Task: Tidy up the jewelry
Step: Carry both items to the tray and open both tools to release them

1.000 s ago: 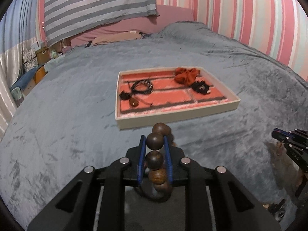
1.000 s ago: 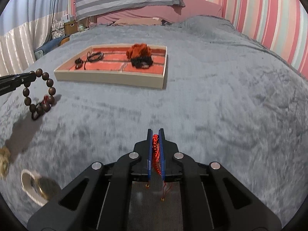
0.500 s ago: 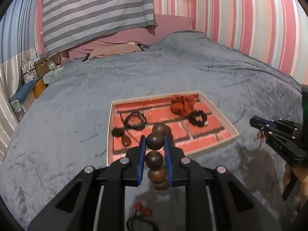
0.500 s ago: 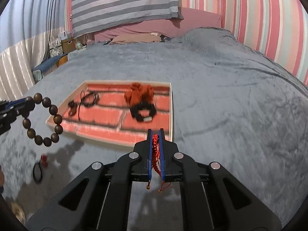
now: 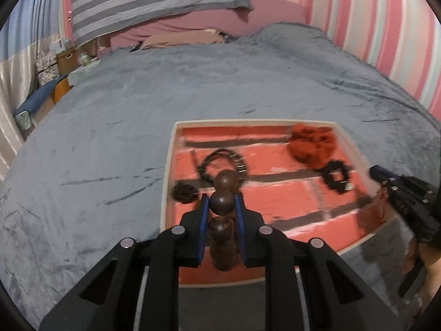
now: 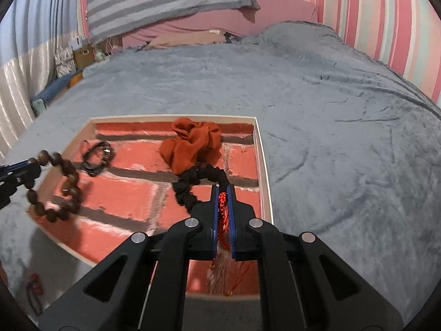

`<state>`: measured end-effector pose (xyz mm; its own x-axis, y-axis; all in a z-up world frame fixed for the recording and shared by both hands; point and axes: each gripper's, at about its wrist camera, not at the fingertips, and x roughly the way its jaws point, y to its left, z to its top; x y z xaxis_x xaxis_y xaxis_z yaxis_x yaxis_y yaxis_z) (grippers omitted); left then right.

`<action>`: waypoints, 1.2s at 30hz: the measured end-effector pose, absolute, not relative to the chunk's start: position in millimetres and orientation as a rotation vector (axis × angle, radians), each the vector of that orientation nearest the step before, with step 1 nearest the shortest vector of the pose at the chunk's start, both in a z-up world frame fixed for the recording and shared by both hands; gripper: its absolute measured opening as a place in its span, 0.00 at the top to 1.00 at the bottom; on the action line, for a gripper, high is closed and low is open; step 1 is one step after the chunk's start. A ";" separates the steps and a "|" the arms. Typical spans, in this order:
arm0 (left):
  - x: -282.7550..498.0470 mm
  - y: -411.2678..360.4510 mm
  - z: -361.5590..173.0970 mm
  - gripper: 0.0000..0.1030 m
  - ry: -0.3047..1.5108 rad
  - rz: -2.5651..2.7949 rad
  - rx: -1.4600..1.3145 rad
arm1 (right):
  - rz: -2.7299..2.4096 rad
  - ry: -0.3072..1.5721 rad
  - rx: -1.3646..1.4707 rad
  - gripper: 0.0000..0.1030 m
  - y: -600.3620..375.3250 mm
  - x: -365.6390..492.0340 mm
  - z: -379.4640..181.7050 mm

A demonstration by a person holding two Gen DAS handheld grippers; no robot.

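Moved: both grippers have travelled across the grey blanket (image 6: 344, 127) and now hang over the tray (image 6: 266, 171); a second ago the tray lay well ahead of them.
Left gripper (image 5: 222, 202): jaws clamped on a wooden bead bracelet (image 5: 221, 204), above the tray's near left part; in the right wrist view the bracelet's loop (image 6: 62, 190) dangles over the tray's left edge.
Right gripper (image 6: 222, 195): jaws closed on a red braided cord bracelet (image 6: 222, 207), over the tray's near right corner; tassel ends hang below the jaws.
Tray floor: brick-pattern lining.
Black scrunchie (image 6: 193, 184): in the tray, just ahead of the right gripper.
Orange scrunchie (image 6: 193, 144): behind the black one, touching it, toward the tray's far wall.
Black cord bracelet (image 6: 96, 155): in the tray's far left part.
Dark pendant (image 5: 183, 191): near the tray's left wall, blurred.
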<state>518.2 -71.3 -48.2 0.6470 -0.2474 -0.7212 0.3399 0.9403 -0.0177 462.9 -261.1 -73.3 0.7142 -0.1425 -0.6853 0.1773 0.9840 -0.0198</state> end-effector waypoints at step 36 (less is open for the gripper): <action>432.4 -14.1 -3.4 0.22 0.727 -0.241 0.107 | -0.207 0.640 -0.054 0.04 -255.0 372.0 -16.4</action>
